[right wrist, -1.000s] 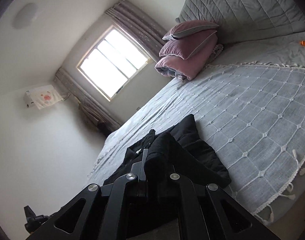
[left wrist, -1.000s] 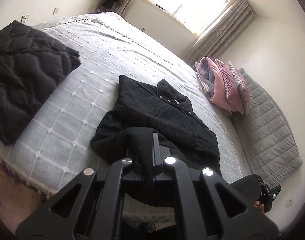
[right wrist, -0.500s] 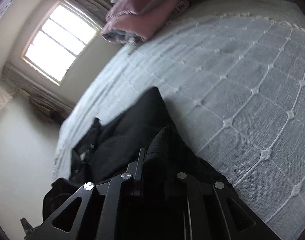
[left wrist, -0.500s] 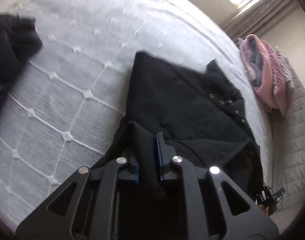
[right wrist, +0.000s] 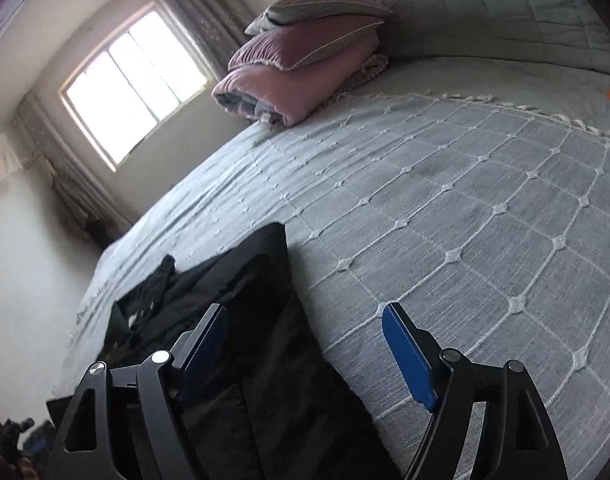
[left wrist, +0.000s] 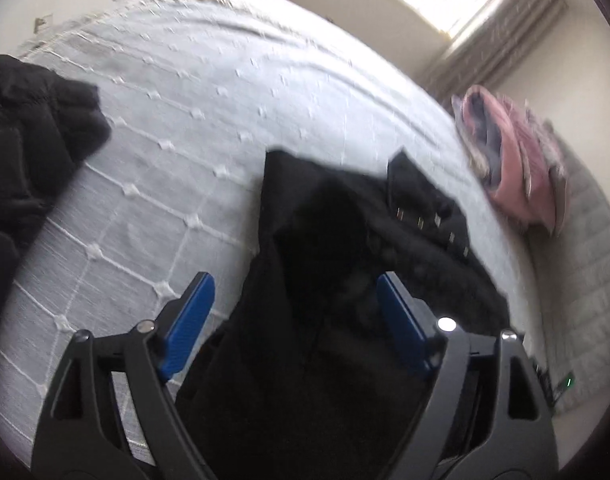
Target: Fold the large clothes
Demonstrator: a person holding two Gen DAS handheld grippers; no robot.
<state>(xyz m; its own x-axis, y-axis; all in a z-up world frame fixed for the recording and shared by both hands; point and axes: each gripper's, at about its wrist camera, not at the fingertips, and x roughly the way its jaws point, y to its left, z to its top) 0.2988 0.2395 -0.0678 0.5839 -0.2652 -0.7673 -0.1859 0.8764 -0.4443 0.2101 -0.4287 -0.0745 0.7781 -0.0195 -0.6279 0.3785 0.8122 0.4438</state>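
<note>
Both claws, left claw (left wrist: pixel 291 320) and right claw (right wrist: pixel 305 344), just sprung wide, jacket (left wrist: pixel 345 280) dropped folded on bed (right wrist: pixel 465 208). Next: regrip an edge, second fold.

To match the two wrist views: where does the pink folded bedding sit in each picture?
Left wrist: pink folded bedding at the right edge, above mid-height, beside the grey headboard.
Right wrist: upper centre, stacked on the bed in front of the headboard.
Shared landmark: the bright window, upper right in the left view, upper left in the right.
</note>
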